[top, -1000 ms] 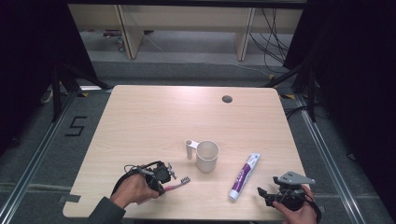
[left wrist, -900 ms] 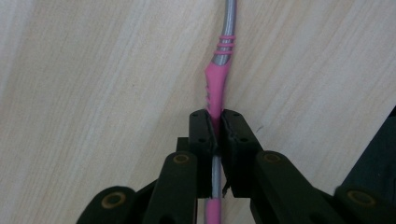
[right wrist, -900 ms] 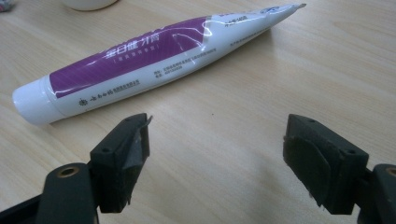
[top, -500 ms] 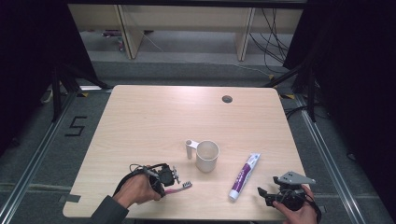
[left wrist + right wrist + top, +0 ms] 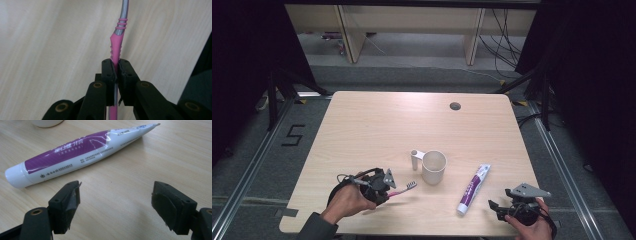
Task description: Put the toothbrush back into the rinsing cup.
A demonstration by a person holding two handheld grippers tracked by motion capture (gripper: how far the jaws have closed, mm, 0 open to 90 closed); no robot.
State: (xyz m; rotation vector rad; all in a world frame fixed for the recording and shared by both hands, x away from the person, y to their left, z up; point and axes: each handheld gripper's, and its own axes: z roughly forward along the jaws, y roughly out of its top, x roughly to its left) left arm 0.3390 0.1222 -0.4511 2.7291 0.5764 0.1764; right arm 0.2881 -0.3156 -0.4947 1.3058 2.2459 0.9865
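Left claw (image 5: pixel 115 71) was seen clamped on the pink handle of a toothbrush (image 5: pixel 117 45), the two jaws pressed together against it from either side. From the high view, this claw (image 5: pixel 387 189) was held low over the near left part of the table (image 5: pixel 377 125), with the toothbrush (image 5: pixel 404 188) projecting toward the right, its bristled head lying just beside a cream mug (image 5: pixel 433 167). The mug was standing upright near the middle of the table, its handle turned to the left.

Right claw (image 5: pixel 116 202) was held with its jaws wide apart and nothing between them, low over the bare wood. A white and purple toothpaste tube (image 5: pixel 77 151) was lying flat just beyond the jaws, its cap end to the left in the right gripper view. From above, the tube (image 5: pixel 473 189) was lying right of the mug and apart from it, and the right claw (image 5: pixel 493 207) was near the table's front right edge, gripped by the person's right hand (image 5: pixel 529 227).
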